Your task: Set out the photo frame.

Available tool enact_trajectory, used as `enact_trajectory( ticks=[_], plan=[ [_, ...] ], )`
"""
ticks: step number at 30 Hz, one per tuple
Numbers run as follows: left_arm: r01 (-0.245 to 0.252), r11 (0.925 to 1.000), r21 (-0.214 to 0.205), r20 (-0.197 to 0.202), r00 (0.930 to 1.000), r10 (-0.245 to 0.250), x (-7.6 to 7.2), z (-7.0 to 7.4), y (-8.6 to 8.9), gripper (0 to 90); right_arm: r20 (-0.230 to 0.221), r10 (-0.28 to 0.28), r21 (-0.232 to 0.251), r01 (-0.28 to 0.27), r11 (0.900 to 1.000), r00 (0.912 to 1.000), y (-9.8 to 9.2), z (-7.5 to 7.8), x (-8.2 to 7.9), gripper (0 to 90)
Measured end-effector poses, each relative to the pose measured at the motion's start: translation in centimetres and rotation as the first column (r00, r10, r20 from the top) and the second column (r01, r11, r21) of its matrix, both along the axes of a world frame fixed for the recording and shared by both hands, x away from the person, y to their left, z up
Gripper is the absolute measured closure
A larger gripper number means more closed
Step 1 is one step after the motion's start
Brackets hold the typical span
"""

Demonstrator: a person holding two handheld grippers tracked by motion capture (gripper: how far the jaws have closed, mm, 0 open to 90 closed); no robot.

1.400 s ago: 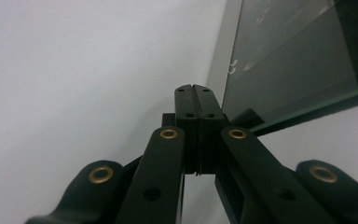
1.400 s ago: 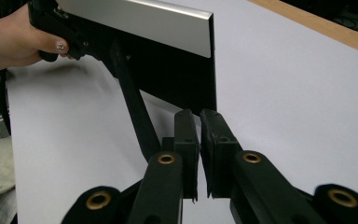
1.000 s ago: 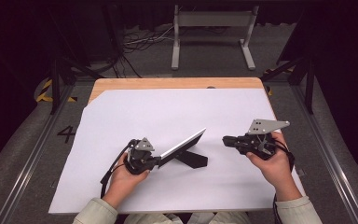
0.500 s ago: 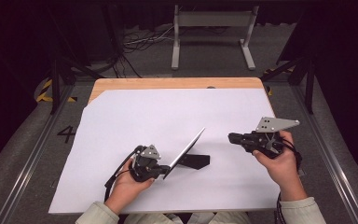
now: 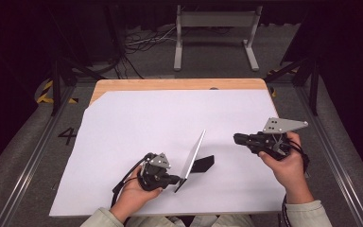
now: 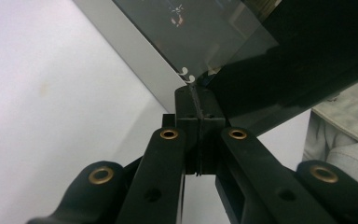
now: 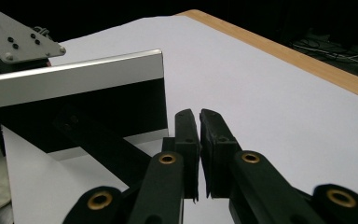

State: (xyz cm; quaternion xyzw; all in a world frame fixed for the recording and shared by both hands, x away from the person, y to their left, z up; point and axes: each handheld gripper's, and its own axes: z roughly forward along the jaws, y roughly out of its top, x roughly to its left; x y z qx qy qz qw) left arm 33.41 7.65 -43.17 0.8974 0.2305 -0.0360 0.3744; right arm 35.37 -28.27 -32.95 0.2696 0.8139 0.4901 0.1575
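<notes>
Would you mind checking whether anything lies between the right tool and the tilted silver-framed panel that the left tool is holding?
Nothing visible does. The right tool hangs shut above bare white paper, apart from the silver-framed panel. The left tool pinches the panel's near corner; its black stand sits behind it.

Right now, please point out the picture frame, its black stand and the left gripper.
picture frame (image 5: 193, 155), high view, on its silver back panel.
black stand (image 5: 204, 164), high view, on the flat leg resting on the white sheet.
left gripper (image 5: 176, 179), high view, at the fingertips clamping the frame's corner.
</notes>
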Motion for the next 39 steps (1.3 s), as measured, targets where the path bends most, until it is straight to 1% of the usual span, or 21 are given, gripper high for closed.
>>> enact_trajectory(
  ticks=[2,6,7,8,10,13,15,20,23,24,25,27,29,31,32,33,39],
  plan=[
    [0.008,0.9999,-0.009,-0.011,0.9999,-0.008,-0.1,-0.1,-0.2,90.0,0.001,-0.002,0.002,0.002,1.0000,1.0000,-0.1,0.1,0.0,85.4],
    [0.027,0.9996,-0.006,-0.019,0.9994,-0.028,-0.4,-0.2,-0.6,90.0,0.003,-0.005,0.006,0.005,1.0000,1.0000,-0.2,0.2,-0.1,85.3],
    [0.037,0.9993,-0.004,-0.018,0.9991,-0.037,-0.5,-0.3,-0.7,90.0,0.002,-0.006,0.007,0.006,1.0000,1.0000,-0.2,0.2,-0.1,85.3],
    [0.048,0.9989,-0.001,-0.007,0.9988,-0.048,-0.6,-0.3,-0.9,90.0,0.002,-0.006,0.008,0.006,1.0000,1.0000,-0.2,0.2,-0.1,85.4],
    [0.057,0.9984,0.001,-0.007,0.9983,-0.057,-0.8,-0.2,-1.1,90.0,-0.001,-0.003,0.008,0.003,1.0000,1.0000,-0.2,0.2,-0.2,85.3],
    [0.070,0.9975,-0.010,-0.016,0.9974,-0.070,-0.9,-0.3,-1.3,90.0,-0.002,0.000,0.005,0.001,1.0000,1.0000,0.0,0.1,-0.1,85.3],
    [0.079,0.9968,-0.009,-0.012,0.9968,-0.079,-1.0,-0.3,-1.6,90.0,0.000,0.000,0.005,0.000,1.0000,1.0000,0.0,0.1,-0.1,85.3],
    [0.114,0.9934,-0.016,-0.016,0.9934,-0.114,-1.4,-0.4,-2.5,90.0,0.002,-0.003,0.009,0.003,0.9999,1.0000,-0.1,0.2,-0.2,85.3],
    [0.120,0.9927,-0.014,-0.009,0.9927,-0.120,-1.6,-0.4,-2.9,90.0,0.004,-0.002,0.009,0.002,1.0000,1.0000,-0.1,0.3,-0.2,85.1],
    [0.120,0.9928,-0.008,-0.005,0.9928,-0.120,-1.6,-0.3,-3.1,90.0,0.004,-0.002,0.009,0.002,1.0000,1.0000,-0.1,0.3,-0.2,85.0],
    [0.124,0.9921,-0.017,-0.009,0.9922,-0.124,-1.6,-0.4,-3.2,90.0,0.003,-0.002,0.009,0.002,1.0000,1.0000,-0.1,0.3,-0.2,84.7],
    [0.125,0.9920,-0.017,-0.007,0.9921,-0.125,-1.7,-0.4,-3.4,90.0,-0.001,-0.004,0.014,0.004,0.9999,1.0000,-0.1,0.4,-0.3,83.7],
    [0.133,0.9909,-0.024,-0.007,0.9911,-0.133,-1.7,-0.5,-3.6,90.0,-0.008,-0.007,0.023,0.007,0.9997,0.9999,-0.1,0.4,-0.3,82.5],
    [0.134,0.9908,-0.021,-0.008,0.9910,-0.134,-1.8,-0.5,-3.8,90.0,-0.018,-0.011,0.034,0.011,0.9993,0.9998,-0.2,0.5,-0.3,80.8],
    [0.132,0.9911,-0.017,0.000,0.9912,-0.132,-1.8,-0.4,-3.9,90.0,-0.025,-0.014,0.045,0.015,0.9989,0.9996,-0.2,0.6,-0.4,79.4],
    [0.135,0.9905,-0.025,-0.005,0.9908,-0.135,-1.9,-0.5,-4.0,90.0,-0.027,-0.017,0.052,0.019,0.9985,0.9995,-0.2,0.6,-0.4,78.7],
    [0.147,0.9888,-0.030,-0.007,0.9891,-0.147,-2.0,-0.6,-4.4,90.0,-0.027,-0.020,0.052,0.022,0.9984,0.9994,-0.1,0.7,-0.5,77.1]
  ],
)
